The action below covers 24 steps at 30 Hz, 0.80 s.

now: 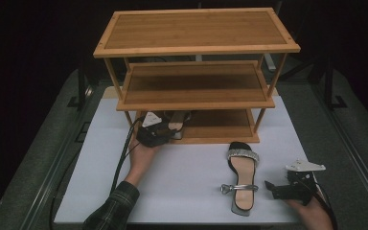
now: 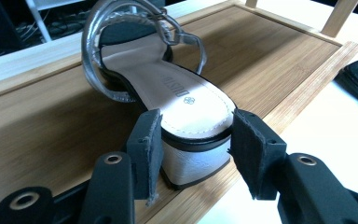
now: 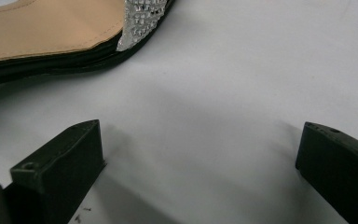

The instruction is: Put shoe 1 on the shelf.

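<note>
A black block-heel sandal with a silver ankle strap (image 2: 186,98) lies on the bottom shelf (image 1: 220,130) of a bamboo shoe rack. My left gripper (image 2: 195,128) reaches in from the front edge, and its two pads press on either side of the sandal's heel. In the high view the left gripper (image 1: 165,130) sits at that shelf's left front, with the sandal (image 1: 177,120) just past it. The matching sandal (image 1: 242,172), with a rhinestone toe band, lies on the white table. My right gripper (image 1: 270,188) rests open to its right, with nothing between the jaws (image 3: 200,149). That sandal's toe (image 3: 51,28) is beyond the left jaw.
The rack's top shelf (image 1: 196,28) and middle shelf (image 1: 196,84) are bare. The white table top (image 1: 187,177) spreads in front of the rack. Black cables (image 1: 122,158) trail from the left gripper toward the table's front edge.
</note>
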Each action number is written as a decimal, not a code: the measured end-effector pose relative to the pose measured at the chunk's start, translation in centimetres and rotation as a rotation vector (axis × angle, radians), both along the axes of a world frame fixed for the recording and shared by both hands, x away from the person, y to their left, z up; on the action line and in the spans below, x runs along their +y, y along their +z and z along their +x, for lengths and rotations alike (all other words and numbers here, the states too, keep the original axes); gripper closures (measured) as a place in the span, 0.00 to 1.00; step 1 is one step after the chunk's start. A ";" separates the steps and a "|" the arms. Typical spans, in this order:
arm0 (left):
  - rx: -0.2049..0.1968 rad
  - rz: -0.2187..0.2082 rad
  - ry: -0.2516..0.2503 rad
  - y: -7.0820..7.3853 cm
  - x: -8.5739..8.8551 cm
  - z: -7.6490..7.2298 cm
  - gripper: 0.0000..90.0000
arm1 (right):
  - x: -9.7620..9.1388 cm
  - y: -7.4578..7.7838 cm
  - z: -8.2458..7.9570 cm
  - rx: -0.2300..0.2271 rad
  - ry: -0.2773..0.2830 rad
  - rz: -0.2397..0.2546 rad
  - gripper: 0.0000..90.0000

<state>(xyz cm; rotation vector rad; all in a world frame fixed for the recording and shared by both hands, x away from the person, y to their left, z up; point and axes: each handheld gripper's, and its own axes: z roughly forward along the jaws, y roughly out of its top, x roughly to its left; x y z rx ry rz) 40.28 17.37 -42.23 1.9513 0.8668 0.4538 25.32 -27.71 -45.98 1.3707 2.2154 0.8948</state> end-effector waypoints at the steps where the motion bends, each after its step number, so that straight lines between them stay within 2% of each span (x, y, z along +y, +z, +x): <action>1: -0.006 -0.004 -0.002 -0.1 -0.3 0.1 0.61 | 0.0 0.0 0.0 0.000 0.000 0.000 0.00; 6: 0.003 -0.039 -0.021 -0.3 -1.6 0.3 0.66 | 0.0 0.0 0.0 0.000 0.000 0.000 0.00; 8: 0.002 -0.018 -0.024 -0.4 -2.1 0.5 0.68 | 0.0 0.0 0.0 0.000 0.000 0.000 0.00; 12: 0.010 -0.028 -0.027 -0.5 -2.1 0.5 0.67 | 0.0 0.0 0.0 0.000 0.000 0.000 0.00; 13: 0.011 -0.014 -0.027 -0.5 -2.0 0.5 0.67 | 0.0 0.0 0.0 0.000 0.000 0.001 0.00; 14: 0.016 0.005 -0.027 -0.4 -1.9 0.5 0.61 | 0.0 0.0 0.0 0.000 0.000 0.000 0.00; 16: 0.025 0.003 -0.033 -0.4 -1.6 0.4 0.57 | 0.0 0.0 0.0 0.000 -0.001 0.001 0.00; 22: 0.052 0.027 -0.066 -0.3 -0.4 -0.5 0.48 | 0.0 0.0 0.0 0.001 -0.001 0.000 0.00; 24: 0.074 0.034 -0.071 -0.4 0.1 -0.9 0.45 | 0.0 0.0 0.0 0.002 -0.002 0.000 0.00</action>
